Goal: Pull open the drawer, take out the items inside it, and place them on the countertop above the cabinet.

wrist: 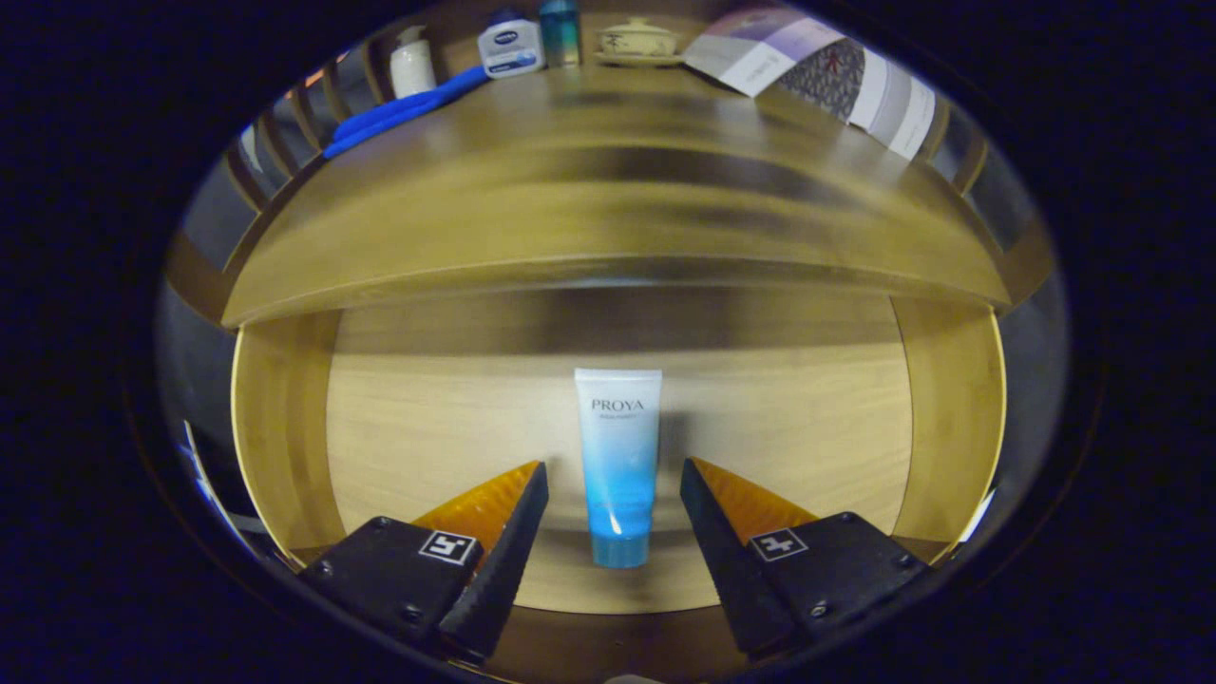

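Hand-held gripper spread wide over the open drawer, empty, fingers flanking the tube without touching it. Tube flat on the drawer floor, cap end toward the fingers, crimped end pointing to the back of the drawer, sitting about midway between the side walls. Gap visible on both sides between tube and fingers, so no grip yet. First step judged done: drawer pulled out far enough to bare its floor. No other item visible on the exposed part of the floor; rear of the drawer shadowed under the bench edge, so cannot tell whether anything else lies back there. Bench above carrying a blue cloth, a white bottle, a white-and-blue bottle, a teal bottle, a lidded bowl and some leaflets, all ranged along its far side; near strip of the bench bare, likely room for the tube. Bench surface blurred, hinting at motion, direction not clear. Left to do, as judged: close on the tube, lift it clear of the drawer front and the overhanging bench edge, set it down on top. Roughly a third through, with the tube untouched and nothing from the drawer known to be on the bench.
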`<action>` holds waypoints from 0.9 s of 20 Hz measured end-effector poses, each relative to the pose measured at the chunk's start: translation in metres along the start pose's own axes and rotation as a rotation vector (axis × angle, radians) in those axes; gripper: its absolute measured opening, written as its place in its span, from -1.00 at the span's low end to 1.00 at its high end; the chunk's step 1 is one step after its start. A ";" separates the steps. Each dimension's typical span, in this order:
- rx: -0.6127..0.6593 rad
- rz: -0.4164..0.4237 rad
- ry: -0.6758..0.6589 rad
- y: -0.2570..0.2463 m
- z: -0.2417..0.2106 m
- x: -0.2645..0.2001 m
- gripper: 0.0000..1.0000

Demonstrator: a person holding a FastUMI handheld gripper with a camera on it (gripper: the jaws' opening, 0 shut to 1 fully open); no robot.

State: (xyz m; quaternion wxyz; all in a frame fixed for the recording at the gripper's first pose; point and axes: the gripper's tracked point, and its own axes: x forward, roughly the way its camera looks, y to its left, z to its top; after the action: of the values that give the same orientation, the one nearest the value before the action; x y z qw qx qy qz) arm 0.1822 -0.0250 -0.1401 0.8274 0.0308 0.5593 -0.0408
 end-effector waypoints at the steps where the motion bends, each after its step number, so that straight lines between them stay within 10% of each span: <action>1: 0.010 0.004 0.020 0.000 -0.002 0.004 0.76; 8: 0.018 -0.027 0.075 -0.005 -0.009 0.014 0.06; 18: 0.031 0.068 -0.013 -0.002 -0.005 -0.021 -0.04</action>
State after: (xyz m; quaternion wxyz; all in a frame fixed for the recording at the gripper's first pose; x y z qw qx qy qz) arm 0.1697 -0.0260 -0.1230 0.8312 0.0623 0.5520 -0.0217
